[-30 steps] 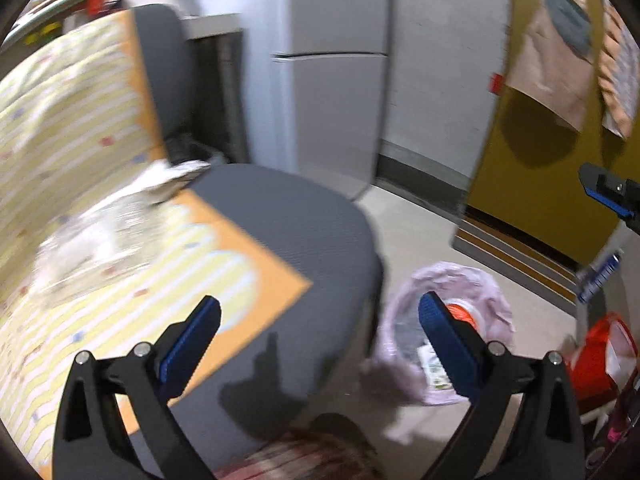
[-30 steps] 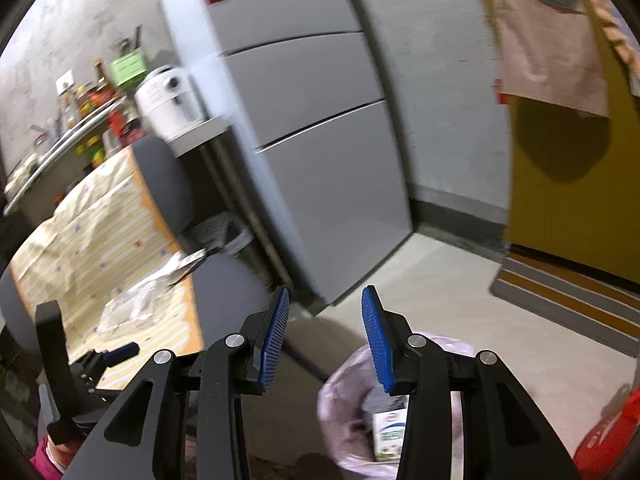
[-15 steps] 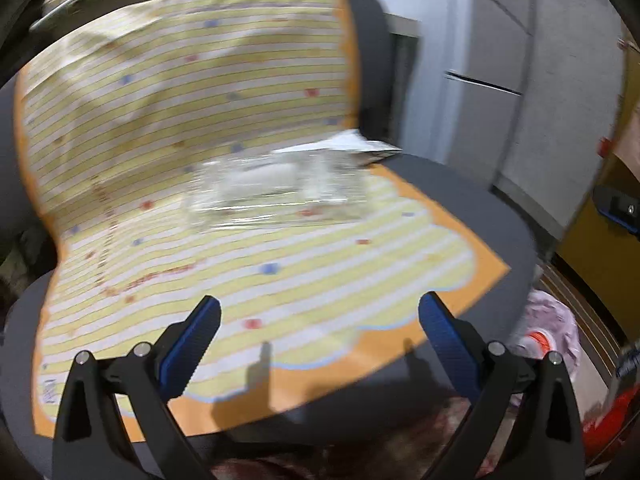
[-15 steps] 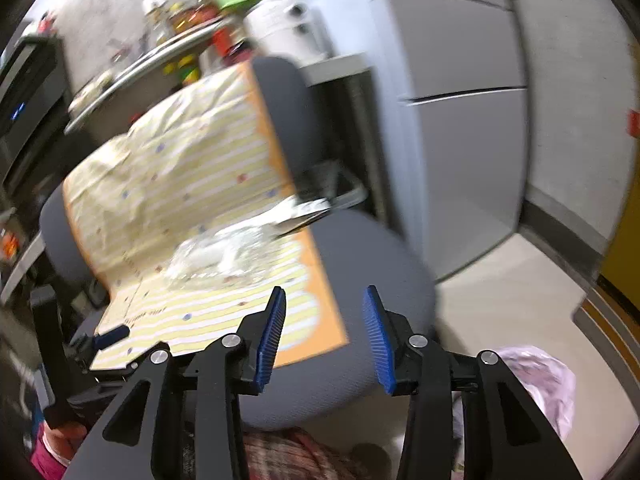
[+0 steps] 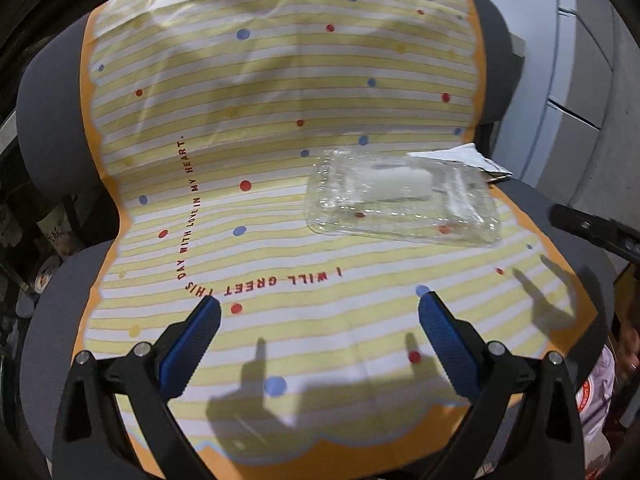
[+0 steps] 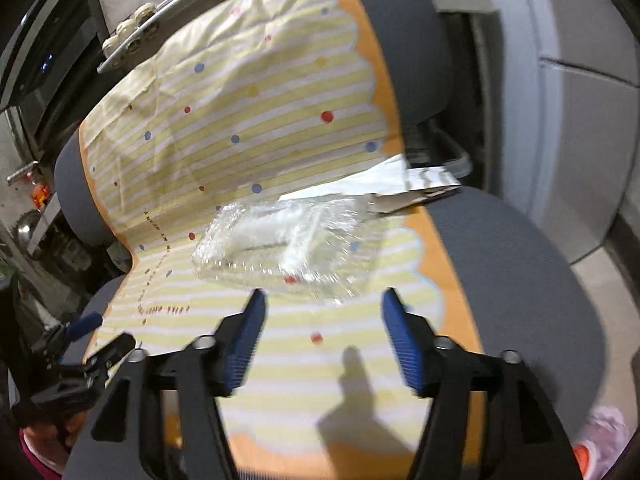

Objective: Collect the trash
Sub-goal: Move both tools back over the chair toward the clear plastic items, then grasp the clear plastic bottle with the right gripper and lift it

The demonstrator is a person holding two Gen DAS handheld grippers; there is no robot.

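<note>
Now reach for the plastic wrapper on the chair

Best is to bring the right gripper low over the clear plastic wrapper and pinch its near edge, not the cloth below. The wrapper lies on the chair seat, toward the right edge. Both grippers have fingers wide apart and hold nothing; the left gripper waits further back.

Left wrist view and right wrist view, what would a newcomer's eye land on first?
First, the yellow-and-white striped cloth with coloured dots and an orange border, draped over the grey office chair. Next, the crumpled clear plastic package lying on the cloth's seat part, with a piece of white paper at its far right edge. The open blue-padded left tool and right tool hover short of it.
</note>
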